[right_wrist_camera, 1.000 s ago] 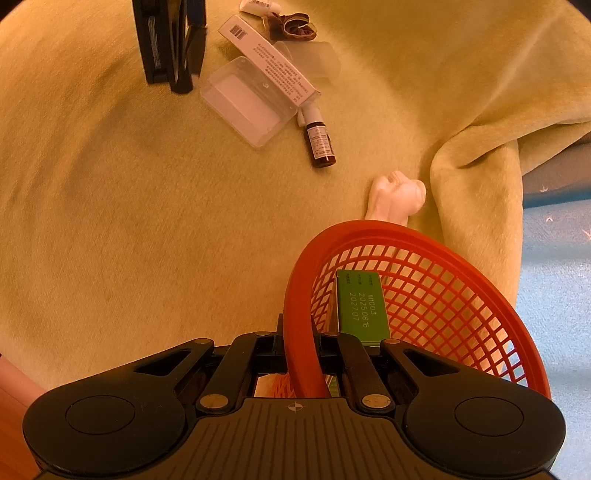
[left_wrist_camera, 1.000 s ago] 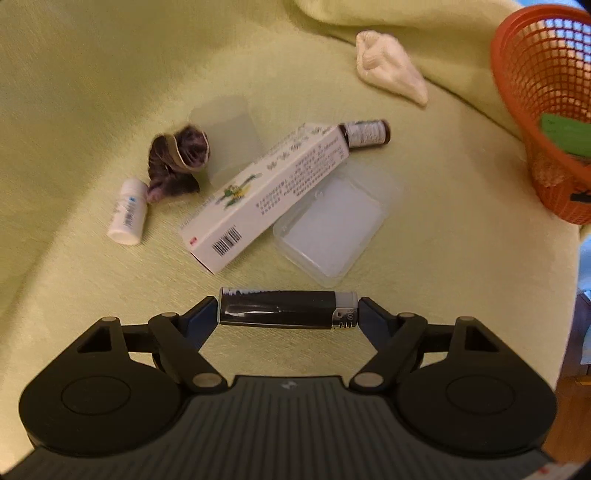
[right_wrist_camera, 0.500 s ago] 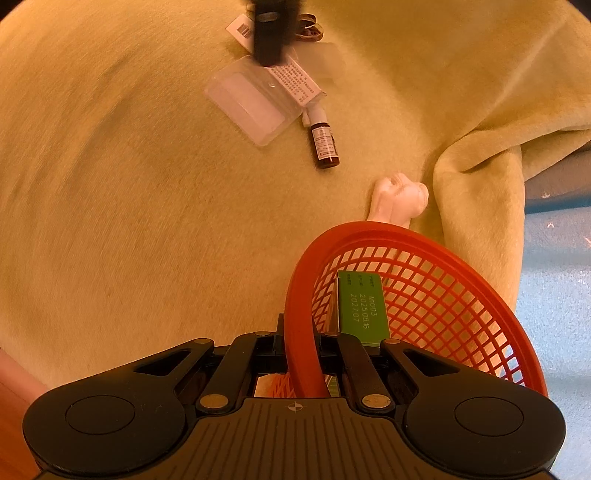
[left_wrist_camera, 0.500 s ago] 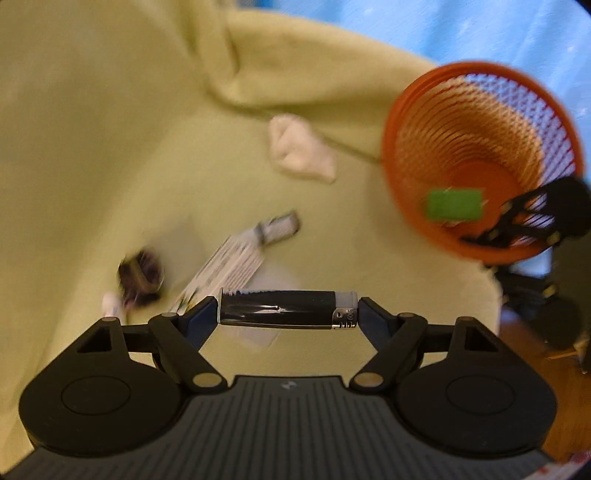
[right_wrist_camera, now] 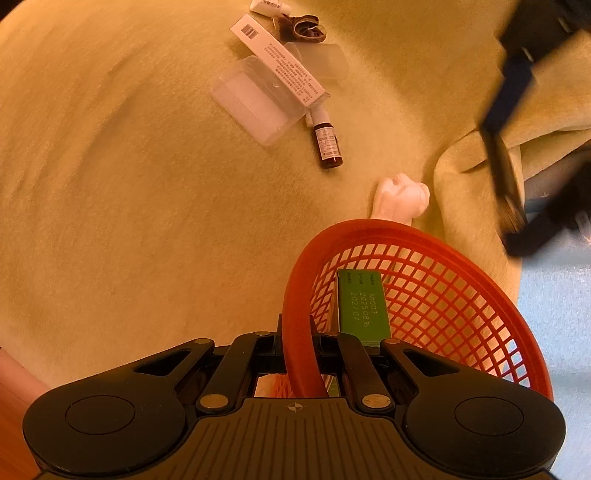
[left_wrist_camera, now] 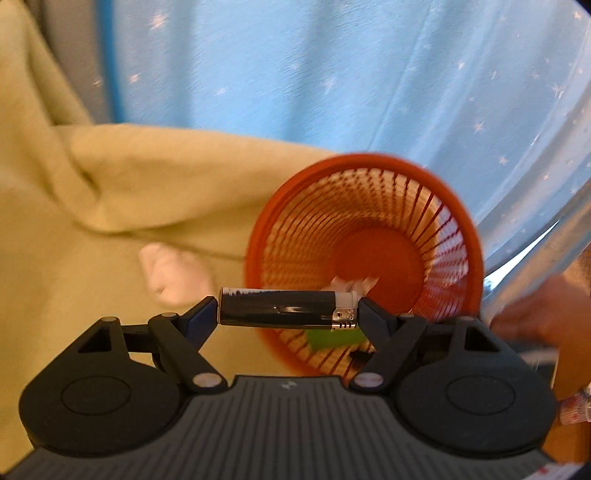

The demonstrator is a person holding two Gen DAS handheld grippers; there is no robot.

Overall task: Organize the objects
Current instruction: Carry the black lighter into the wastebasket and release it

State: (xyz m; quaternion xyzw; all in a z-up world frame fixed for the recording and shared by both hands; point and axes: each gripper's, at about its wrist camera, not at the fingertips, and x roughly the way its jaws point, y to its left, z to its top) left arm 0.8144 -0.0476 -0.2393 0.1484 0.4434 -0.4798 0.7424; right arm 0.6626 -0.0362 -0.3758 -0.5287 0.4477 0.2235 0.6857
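Observation:
My left gripper is shut on a black lighter with a silver cap, held crosswise over the near rim of the orange mesh basket. A green box lies inside the basket. In the right wrist view my right gripper is shut on the basket's rim, and the green box leans against the mesh wall. The left gripper with the lighter shows blurred at the upper right, above the basket.
On the yellow-green blanket lie a white medicine box, a clear plastic case, a brown bottle, a dark hair tie, a small white tube and a white crumpled item. A blue starred sheet lies beyond. A hand is at the right.
The left gripper has carried the lighter up and to the right, from above the loose objects to over the basket. The right gripper has kept its hold on the basket rim.

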